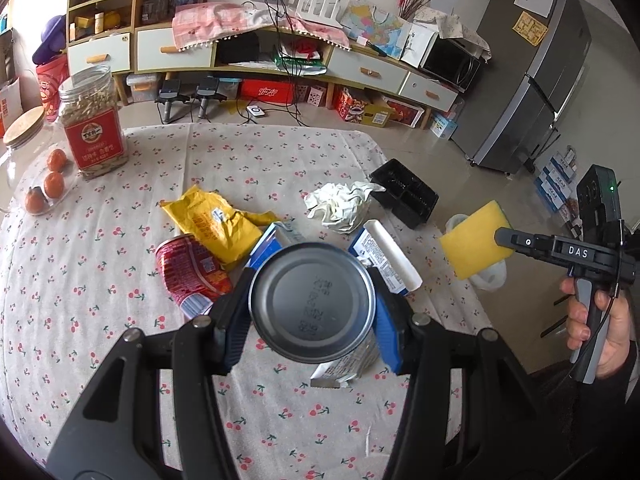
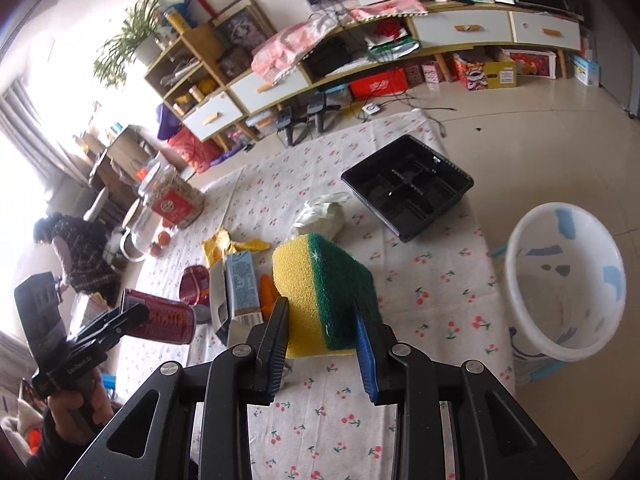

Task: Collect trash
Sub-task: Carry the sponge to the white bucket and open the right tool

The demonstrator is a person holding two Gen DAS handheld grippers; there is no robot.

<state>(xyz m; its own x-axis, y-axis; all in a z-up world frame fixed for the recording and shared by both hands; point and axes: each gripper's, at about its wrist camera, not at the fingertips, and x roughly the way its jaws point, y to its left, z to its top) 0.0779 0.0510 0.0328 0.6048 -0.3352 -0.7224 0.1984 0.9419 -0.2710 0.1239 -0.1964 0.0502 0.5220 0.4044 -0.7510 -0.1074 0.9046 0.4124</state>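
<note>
My left gripper [image 1: 312,300] is shut on a red drink can [image 1: 312,304], held above the table with its silver base toward the camera; the can also shows in the right wrist view [image 2: 160,316]. My right gripper [image 2: 322,320] is shut on a yellow and green sponge [image 2: 324,296], held above the table's right side; the sponge also shows in the left wrist view [image 1: 474,238]. A white bin [image 2: 564,284] stands on the floor right of the table. On the cherry-print cloth lie a second red can [image 1: 188,272], a yellow wrapper [image 1: 216,224], blue-white cartons [image 1: 384,256], a crumpled tissue [image 1: 340,204] and a black plastic tray [image 1: 404,192].
A jar of nuts [image 1: 94,124], a glass jar with a cork lid [image 1: 24,136] and small oranges [image 1: 54,184] stand at the table's far left. A cabinet [image 1: 248,52] and fridge [image 1: 532,68] stand beyond. A person [image 2: 80,252] sits at the left.
</note>
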